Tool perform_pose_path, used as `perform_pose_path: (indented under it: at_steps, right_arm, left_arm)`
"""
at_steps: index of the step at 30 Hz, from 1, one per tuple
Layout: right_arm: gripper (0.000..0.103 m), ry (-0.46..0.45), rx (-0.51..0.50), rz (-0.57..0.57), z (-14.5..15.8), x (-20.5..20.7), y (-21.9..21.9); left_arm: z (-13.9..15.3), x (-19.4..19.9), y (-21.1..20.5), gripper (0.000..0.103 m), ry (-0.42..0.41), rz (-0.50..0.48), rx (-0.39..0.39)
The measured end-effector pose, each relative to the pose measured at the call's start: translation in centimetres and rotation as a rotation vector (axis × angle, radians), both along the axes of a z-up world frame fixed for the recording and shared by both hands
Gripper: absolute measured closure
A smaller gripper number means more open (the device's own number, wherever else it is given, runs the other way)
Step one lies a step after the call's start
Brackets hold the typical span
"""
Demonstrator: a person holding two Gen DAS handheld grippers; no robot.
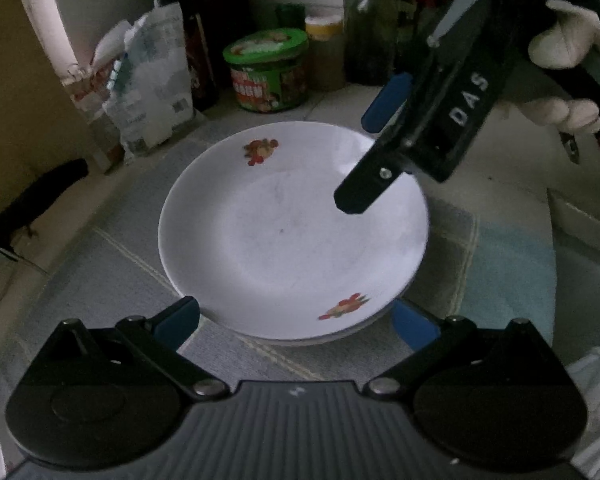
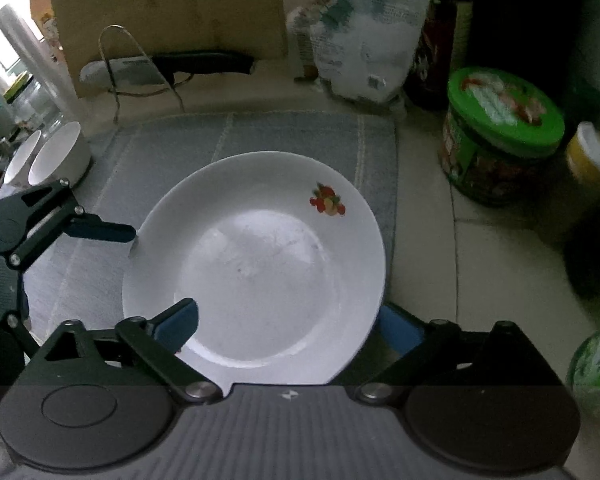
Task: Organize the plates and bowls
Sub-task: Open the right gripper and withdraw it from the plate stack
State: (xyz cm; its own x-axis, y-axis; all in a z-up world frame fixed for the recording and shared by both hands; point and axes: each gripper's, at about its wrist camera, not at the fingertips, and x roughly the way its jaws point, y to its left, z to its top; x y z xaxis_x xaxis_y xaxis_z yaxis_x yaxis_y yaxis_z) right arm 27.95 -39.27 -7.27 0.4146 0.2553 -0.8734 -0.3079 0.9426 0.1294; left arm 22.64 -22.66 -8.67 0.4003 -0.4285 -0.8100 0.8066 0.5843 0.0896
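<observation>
lower plate (image 1: 356,330) mostly hidden underneath

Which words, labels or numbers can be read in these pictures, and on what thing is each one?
"DAS": on the right gripper.
Green-lidded tub: printed label, too blurred to read.
White bag: small print and a code square, too blurred to read.
Nothing else is readable.

The plate (image 2: 256,264) at frame centre is white with small red-and-yellow fruit prints near its rim. Under it lies a grey-blue mat (image 2: 292,136) with pale stripes. At right, the tub (image 2: 496,136) has a green lid. Left, white bowls (image 2: 60,158). Gripper pads (image 1: 180,322) are blue.
</observation>
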Motion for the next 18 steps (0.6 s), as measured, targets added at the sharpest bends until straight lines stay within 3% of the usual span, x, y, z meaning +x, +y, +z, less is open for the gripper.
perform_pose_path:
  at_steps: [6, 10, 14, 18]
  right_arm:
    - [0.000, -0.125, -0.083, 0.005, 1.1, -0.9, 0.9]
    - [0.000, -0.205, -0.121, 0.000, 1.7, -1.8, 1.4]
    - [0.000, -0.263, -0.131, -0.009, 2.1, -2.5, 2.0]
    - [0.000, -0.302, -0.107, -0.010, 2.4, -3.0, 2.7]
  left_arm:
    - [1.1, -0.9, 1.2, 0.001, -0.081, 0.028, -0.089]
    - [1.7, -1.3, 2.5, 0.001, -0.088, 0.079, -0.170]
    - [2.1, -2.1, 3.8, 0.001, -0.136, 0.179, -0.230]
    - [2.3, -2.8, 4.8, 0.001, -0.170, 0.301, -0.240]
